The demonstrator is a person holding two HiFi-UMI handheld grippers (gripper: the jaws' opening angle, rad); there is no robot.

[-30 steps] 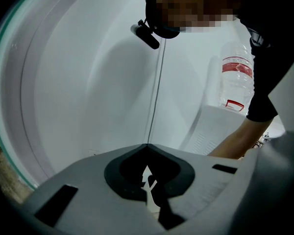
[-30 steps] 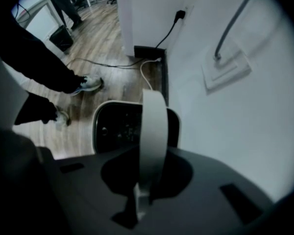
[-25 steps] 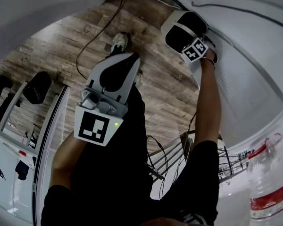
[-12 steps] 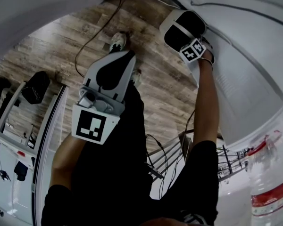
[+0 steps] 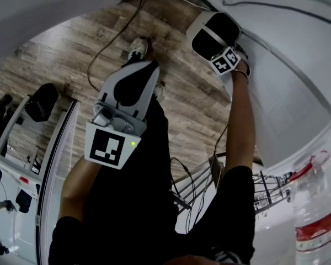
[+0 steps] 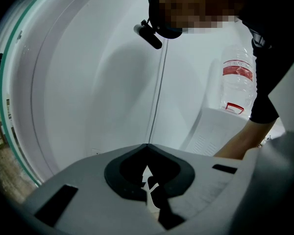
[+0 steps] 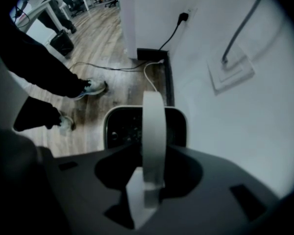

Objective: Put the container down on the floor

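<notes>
The container [image 5: 212, 31] is a white bin with a black inside and a white band handle [image 7: 153, 126]. It hangs low beside the white wall, and I cannot tell if it touches the wooden floor [image 5: 193, 101]. My right gripper [image 5: 220, 48] is above it with the handle between its jaws. In the right gripper view the jaws [image 7: 144, 199] are opening, and a pale gap shows left of the handle. My left gripper [image 5: 140, 73] hangs in front of the person's dark trousers, holding nothing. Its jaws [image 6: 149, 190] are shut.
Black cables [image 5: 107, 43] trail over the floor to a wall outlet [image 7: 183, 17]. The person's shoes [image 5: 138, 48] stand near the container. A white desk [image 5: 55, 148] and a black bag [image 5: 41, 101] are at the left. A water bottle [image 5: 317, 203] stands at the right.
The right gripper and the container have shifted slightly up and to the left. The left gripper has barely moved.
</notes>
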